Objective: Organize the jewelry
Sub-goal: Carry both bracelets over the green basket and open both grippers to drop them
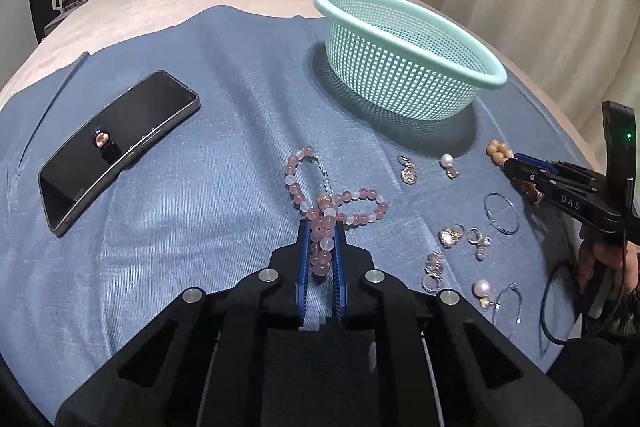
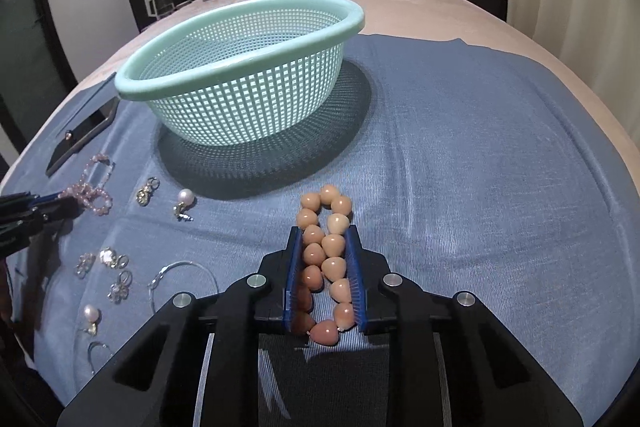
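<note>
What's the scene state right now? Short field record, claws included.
surface: blue cloth on a bed
left claw: shut on pink bead bracelet
right claw: shut on peach bead bracelet
basket: mint green, nothing visible inside
loose jewelry: pearl earring, hoop, more small earrings nearby
other: phone, left of the jewelry

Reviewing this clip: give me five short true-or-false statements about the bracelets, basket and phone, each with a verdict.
1. The left gripper is shut on the pink bracelet. True.
2. The right gripper is open and holds nothing. False: it is shut on the peach bracelet.
3. The basket already holds earrings. False: it looks empty; the earrings lie on the blue cloth.
4. The phone lies screen up on the cloth. True.
5. The basket is upside down. False: its opening faces up.
</note>
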`<state>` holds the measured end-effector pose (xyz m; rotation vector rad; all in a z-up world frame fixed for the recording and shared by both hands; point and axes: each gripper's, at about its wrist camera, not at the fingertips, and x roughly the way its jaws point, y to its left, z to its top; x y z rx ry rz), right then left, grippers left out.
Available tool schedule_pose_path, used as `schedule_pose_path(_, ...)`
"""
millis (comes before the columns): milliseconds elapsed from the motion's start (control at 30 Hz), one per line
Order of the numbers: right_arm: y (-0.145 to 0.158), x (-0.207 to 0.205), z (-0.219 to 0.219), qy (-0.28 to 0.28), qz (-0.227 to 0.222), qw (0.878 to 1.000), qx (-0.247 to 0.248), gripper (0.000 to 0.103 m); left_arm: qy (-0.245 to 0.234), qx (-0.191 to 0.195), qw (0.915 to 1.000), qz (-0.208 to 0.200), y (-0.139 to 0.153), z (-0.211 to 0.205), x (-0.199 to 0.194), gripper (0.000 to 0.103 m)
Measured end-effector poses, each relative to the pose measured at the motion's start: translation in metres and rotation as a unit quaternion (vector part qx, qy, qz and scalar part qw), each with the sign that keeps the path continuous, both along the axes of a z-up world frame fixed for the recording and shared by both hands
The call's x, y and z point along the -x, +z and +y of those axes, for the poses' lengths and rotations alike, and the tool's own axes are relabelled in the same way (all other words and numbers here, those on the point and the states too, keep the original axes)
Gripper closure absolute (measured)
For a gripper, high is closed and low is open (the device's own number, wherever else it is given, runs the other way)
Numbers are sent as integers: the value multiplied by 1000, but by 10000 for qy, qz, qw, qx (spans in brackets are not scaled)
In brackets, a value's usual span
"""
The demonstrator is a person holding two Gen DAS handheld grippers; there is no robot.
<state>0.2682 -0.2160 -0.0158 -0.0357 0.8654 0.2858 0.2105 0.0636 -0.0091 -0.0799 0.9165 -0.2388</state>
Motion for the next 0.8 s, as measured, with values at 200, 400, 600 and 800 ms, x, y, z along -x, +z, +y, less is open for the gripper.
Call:
schedule_pose_path(200,32,23,-1,-26,-175,9998,-69,92,-162,64,9998,-41,22,-7,29,93)
schedule_pose_path(400,74,33,7,127,-528,9984,-156,92,-286,58,9988,-400,64,-12,46,97)
schedule_pose_path(600,132,35,20,314,-1145,9927,-225,92,-457,-43,9951,-874,115,-15,33,97)
schedule_pose_path(800,187,9,40,493,-1650,9847,-253,92,-700,57,9896,-1254,162,-23,-1,97)
